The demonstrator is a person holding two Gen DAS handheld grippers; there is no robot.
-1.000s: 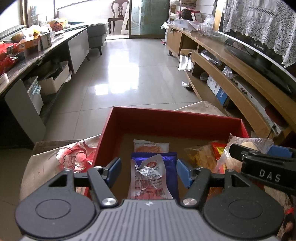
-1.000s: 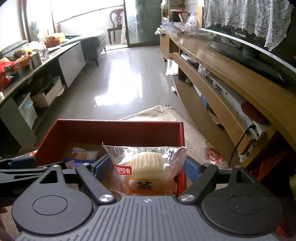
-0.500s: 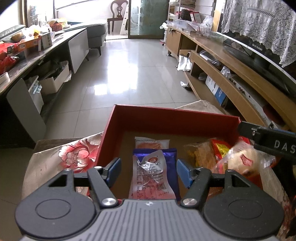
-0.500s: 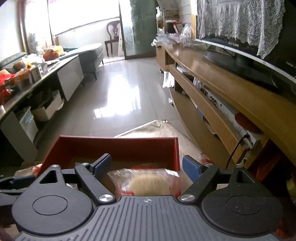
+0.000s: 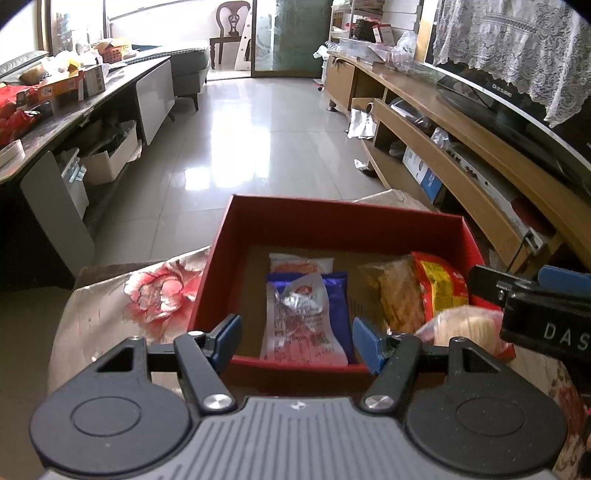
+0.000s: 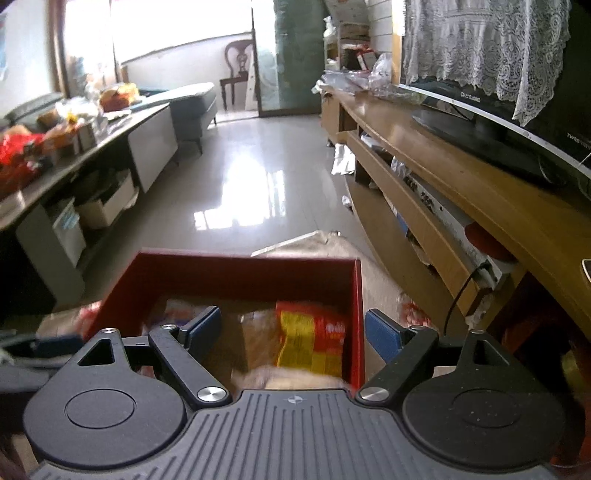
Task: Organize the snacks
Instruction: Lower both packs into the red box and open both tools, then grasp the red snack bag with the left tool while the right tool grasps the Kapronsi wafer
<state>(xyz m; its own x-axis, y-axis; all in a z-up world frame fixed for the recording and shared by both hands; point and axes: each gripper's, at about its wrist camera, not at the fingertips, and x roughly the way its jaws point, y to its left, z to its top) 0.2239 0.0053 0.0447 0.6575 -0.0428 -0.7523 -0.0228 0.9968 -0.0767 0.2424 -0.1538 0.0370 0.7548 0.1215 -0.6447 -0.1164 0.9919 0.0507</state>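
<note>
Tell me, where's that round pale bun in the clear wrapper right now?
In the left wrist view the bun lies at the near right corner of the red box, just in front of the red-and-yellow packet.

A glossy tiled floor (image 5: 236, 147) runs to a far wooden chair (image 5: 229, 26). A long wooden shelf unit (image 5: 461, 147) lines the right, a television (image 6: 517, 125) under lace cloth (image 5: 517, 55) on it; a cluttered counter (image 5: 74, 107) stands left.

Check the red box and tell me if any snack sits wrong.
One does. The wrapped bun lies at the near right corner of the red box, tilted and seemingly riding up on the rim rather than flat on the bottom. The silver packet lies on the blue packet; nothing is spilled.
</note>
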